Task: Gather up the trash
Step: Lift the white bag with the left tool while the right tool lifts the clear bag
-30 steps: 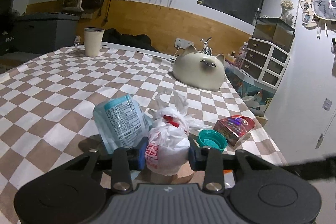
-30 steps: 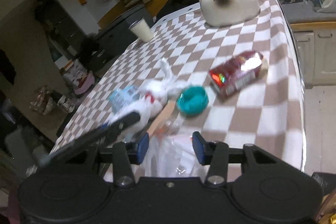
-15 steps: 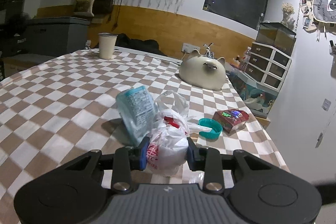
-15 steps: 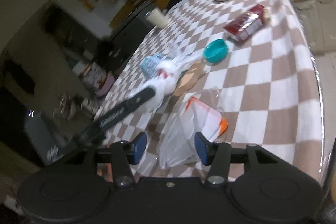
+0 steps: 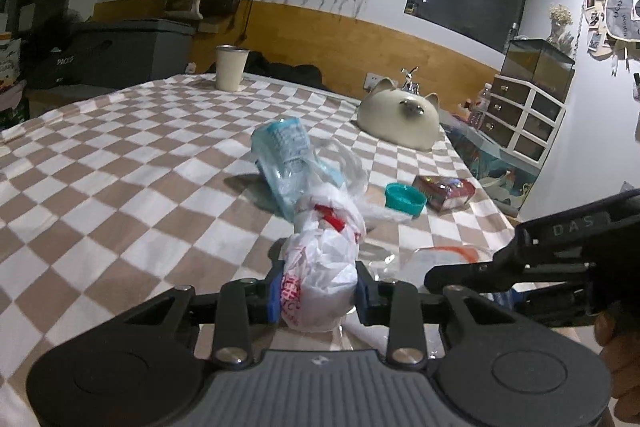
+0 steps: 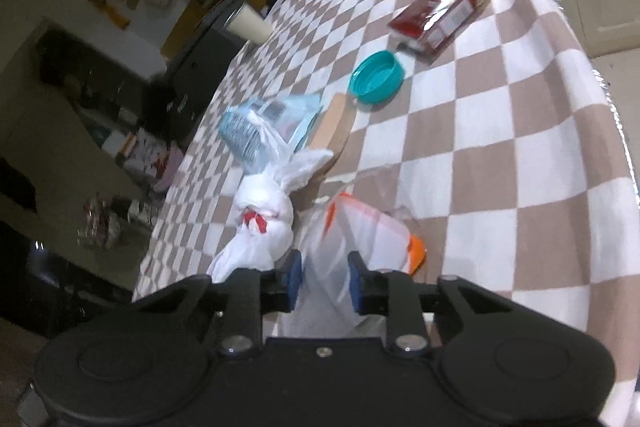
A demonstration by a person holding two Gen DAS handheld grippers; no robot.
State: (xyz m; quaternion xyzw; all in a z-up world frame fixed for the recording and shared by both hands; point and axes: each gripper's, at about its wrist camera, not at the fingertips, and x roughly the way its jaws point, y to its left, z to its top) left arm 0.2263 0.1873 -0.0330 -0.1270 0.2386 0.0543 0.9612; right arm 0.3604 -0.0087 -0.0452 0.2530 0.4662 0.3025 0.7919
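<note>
Left gripper (image 5: 316, 301) clamps the knotted white plastic bag (image 5: 320, 279) at the checked tablecloth's (image 5: 120, 187) near edge. Right gripper (image 6: 322, 281), jaws just closing, pinches the clear orange-trimmed bag (image 6: 360, 239). Step: bagging. Next: open the clear bag and feed the white one in.

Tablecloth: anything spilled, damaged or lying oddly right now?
Nothing spilled. The teal lid lies upside down with no container, beside the red packet. The crushed blue-label bottle lies on its side against the knotted white bag.
</note>
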